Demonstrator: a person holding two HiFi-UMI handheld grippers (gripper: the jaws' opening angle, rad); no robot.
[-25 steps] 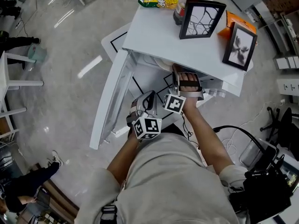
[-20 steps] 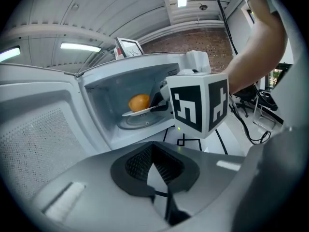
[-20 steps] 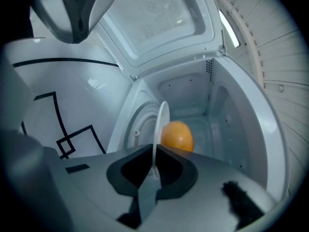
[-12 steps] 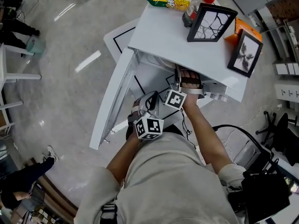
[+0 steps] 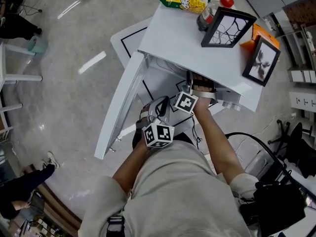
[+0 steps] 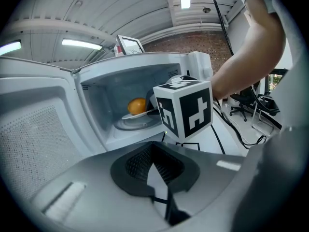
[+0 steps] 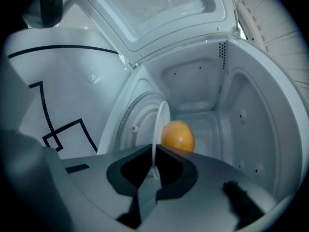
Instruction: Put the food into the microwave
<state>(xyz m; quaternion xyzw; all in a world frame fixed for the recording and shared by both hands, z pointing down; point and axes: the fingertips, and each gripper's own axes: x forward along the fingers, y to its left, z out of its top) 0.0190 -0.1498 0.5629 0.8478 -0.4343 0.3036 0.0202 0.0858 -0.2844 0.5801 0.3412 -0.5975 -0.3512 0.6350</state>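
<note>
I see the right hand-held gripper (image 5: 200, 89) reaching inside the white microwave (image 5: 197, 53). The left hand-held gripper (image 5: 154, 111) sits just before it, beside its open door (image 5: 118, 107). Two picture frames (image 5: 228, 27) stand on top.

Your orange (image 7: 177, 135), round and whole, sits on a thin white plate (image 7: 160, 124) inside the white microwave (image 7: 251, 105), above its turntable (image 6: 126, 125). The microwave's door (image 5: 118, 107) stands swung wide open. Your right claw (image 7: 154, 174) pinches the plate's near rim.
</note>
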